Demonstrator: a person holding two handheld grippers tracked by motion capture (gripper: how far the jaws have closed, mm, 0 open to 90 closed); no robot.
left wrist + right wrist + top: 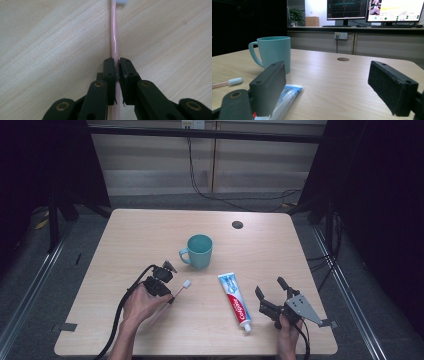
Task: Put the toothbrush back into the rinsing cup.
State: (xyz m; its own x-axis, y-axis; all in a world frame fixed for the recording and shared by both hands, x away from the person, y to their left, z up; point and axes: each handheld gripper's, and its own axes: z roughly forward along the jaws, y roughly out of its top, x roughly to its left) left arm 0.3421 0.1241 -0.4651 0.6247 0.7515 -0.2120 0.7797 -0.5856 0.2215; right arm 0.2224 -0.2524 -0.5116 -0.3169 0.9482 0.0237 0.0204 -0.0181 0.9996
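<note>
High view, near edge: left gripper (167,285) clamped on the pink toothbrush (113,37) handle, brush lying flat on the table (150,235). Right gripper (272,295) jaws spread wide, empty, beside the toothpaste (236,300). Mug (199,251) further back. Risk — thin, glossy handle may twist or slip out when lifted.

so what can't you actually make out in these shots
- Toothbrush bristles: cut off by the top edge, left gripper view.
- Toothpaste tube print: behind the right gripper's near jaw, right gripper view.
- Mug contents: too dim, high view.
</note>
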